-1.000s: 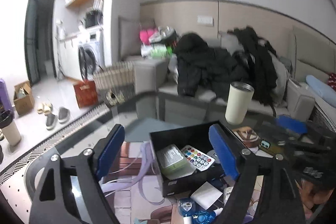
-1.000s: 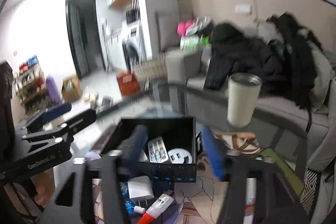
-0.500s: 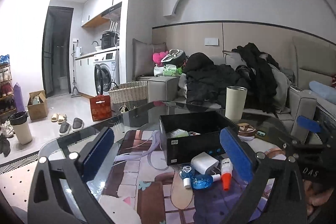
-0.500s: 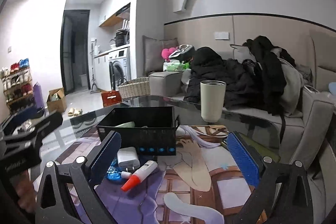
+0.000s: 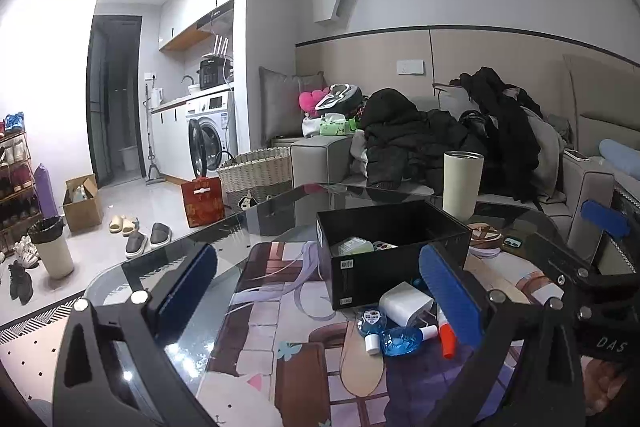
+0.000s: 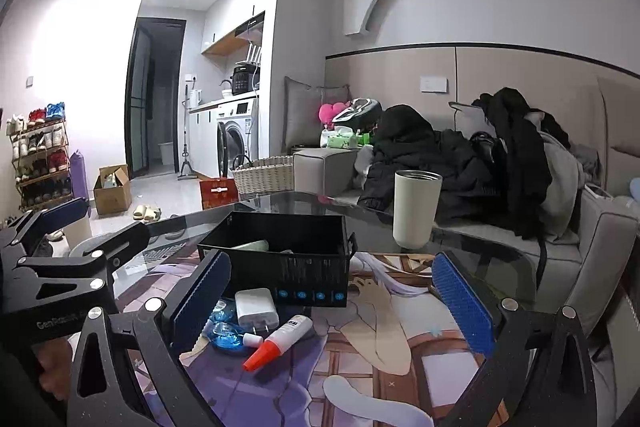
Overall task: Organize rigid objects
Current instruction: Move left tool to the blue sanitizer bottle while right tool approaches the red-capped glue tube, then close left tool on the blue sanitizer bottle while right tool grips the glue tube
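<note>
Just in front of black box on glass table: white charger, glue tube w/ orange cap, blue packets, all loose on printed mat. Inside box: greenish item & remote. Behind box, to its right: cream tumbler, upright. Left gripper & right gripper: jaws spread wide, holding nothing, hovering short of box.
</note>
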